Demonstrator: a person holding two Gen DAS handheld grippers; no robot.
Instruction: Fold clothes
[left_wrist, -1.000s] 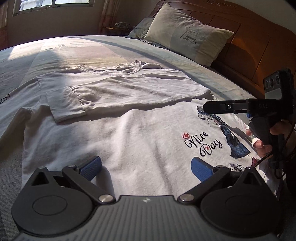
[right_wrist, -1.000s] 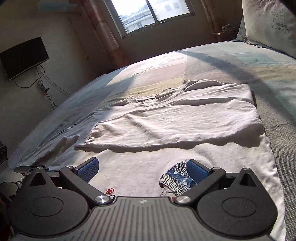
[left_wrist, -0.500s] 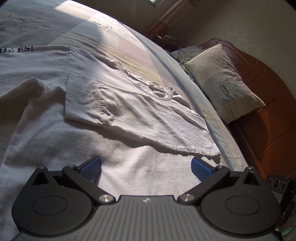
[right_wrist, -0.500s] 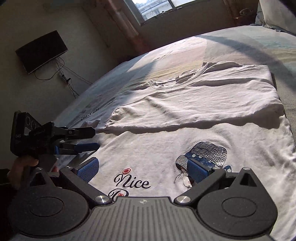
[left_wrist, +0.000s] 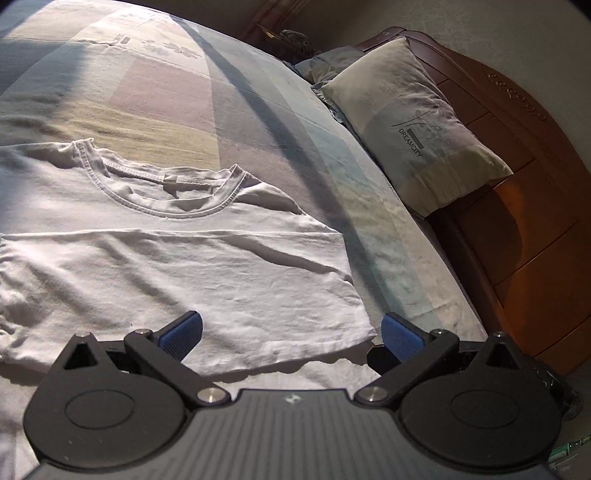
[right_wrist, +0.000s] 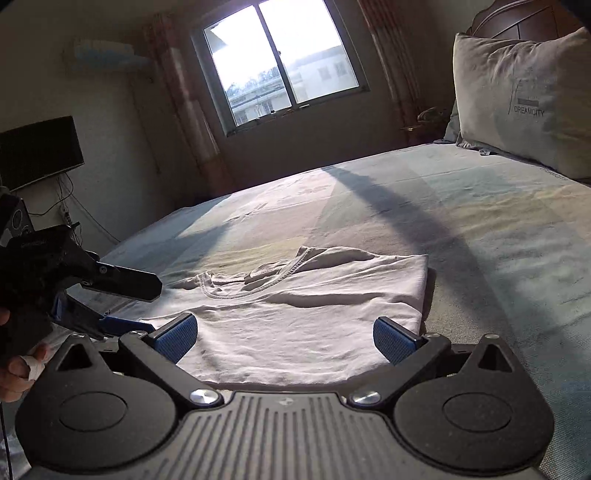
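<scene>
Bed (right_wrist: 480, 229): pastel-patterned sheet, sunlit; pillow (left_wrist: 417, 122) against wooden headboard (left_wrist: 524, 177). Window (right_wrist: 280, 62) and wall-mounted screen (right_wrist: 37, 151) behind. White T-shirt (left_wrist: 184, 266): flat on the sheet, folded, collar up. Left gripper (left_wrist: 291, 334) and right gripper (right_wrist: 284, 336): both spread wide, empty, over the shirt's near edge.
</scene>
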